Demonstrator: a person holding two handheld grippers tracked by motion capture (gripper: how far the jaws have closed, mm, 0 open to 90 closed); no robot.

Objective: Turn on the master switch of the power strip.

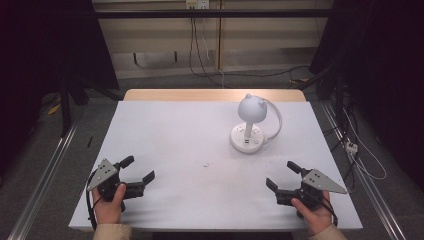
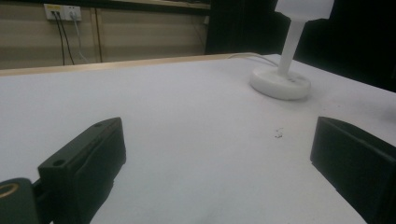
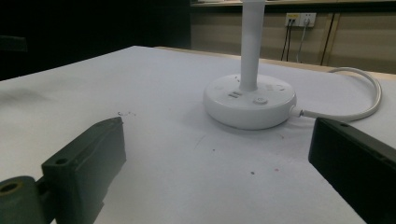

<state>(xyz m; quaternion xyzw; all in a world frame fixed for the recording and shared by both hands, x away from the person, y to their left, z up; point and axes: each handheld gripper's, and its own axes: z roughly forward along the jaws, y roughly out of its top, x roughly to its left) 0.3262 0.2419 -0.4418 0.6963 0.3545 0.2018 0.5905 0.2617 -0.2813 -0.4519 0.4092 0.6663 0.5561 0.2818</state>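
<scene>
White plastic makes up the desk lamp, which stands upright on the white table and serves as the landmark for everything else. Its round base carries a button and small ports on its top face, and a straight stem rises from the middle of the base to a rounded head with two small ear-like bumps. A white cable leaves the base on the side away from the left gripper and loops round behind the lamp.

On the person's side of the lamp and off to its left, well apart from it, the left gripper rests low over the table in a hand, its two black jaws spread wide with only bare tabletop between them. On the person's side of the lamp and slightly to its right, nearer to it but not touching, the right gripper is likewise held low, jaws wide apart and holding nothing. Its camera looks straight at the lamp's base.
</scene>
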